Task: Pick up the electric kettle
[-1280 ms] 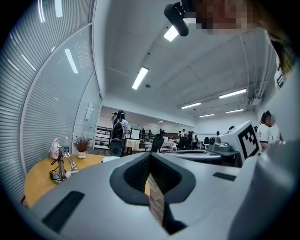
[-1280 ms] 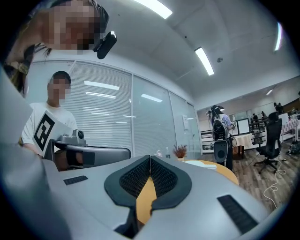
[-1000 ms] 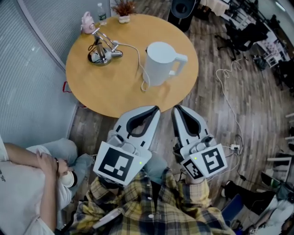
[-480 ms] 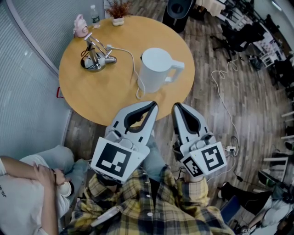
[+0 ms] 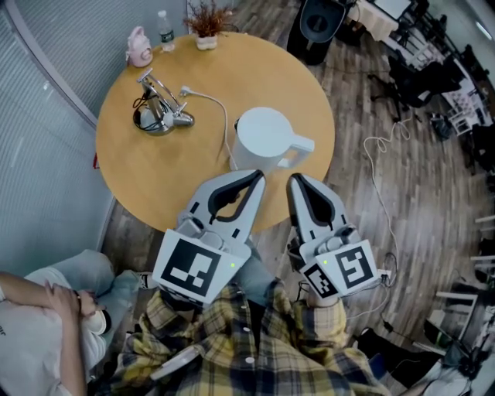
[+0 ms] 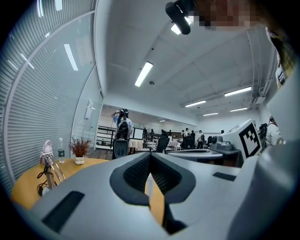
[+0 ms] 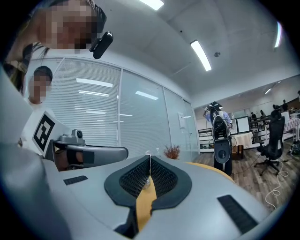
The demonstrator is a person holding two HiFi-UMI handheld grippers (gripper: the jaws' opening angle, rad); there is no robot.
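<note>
The white electric kettle (image 5: 265, 138) stands on the near right part of a round wooden table (image 5: 155, 170), its handle (image 5: 300, 147) pointing right. A white cord (image 5: 219, 114) runs from it toward the left. My left gripper (image 5: 258, 177) is shut and empty, its tips just short of the kettle's near side. My right gripper (image 5: 293, 180) is also shut and empty, beside the left one and just below the handle. In the left gripper view the left gripper (image 6: 150, 155) hides the kettle behind closed jaws. The right gripper (image 7: 149, 158) shows the same in its own view.
A silver stand (image 5: 158, 114), a pink figure (image 5: 139, 48), a water bottle (image 5: 163, 20) and a potted plant (image 5: 207, 18) sit at the table's far side. A person (image 5: 46, 309) sits at lower left. A black speaker (image 5: 320, 25) stands beyond the table; cables (image 5: 384, 155) lie on the floor.
Both grippers have moved forward together toward the table. The kettle now lies just beyond their tips. Both stayed shut.
</note>
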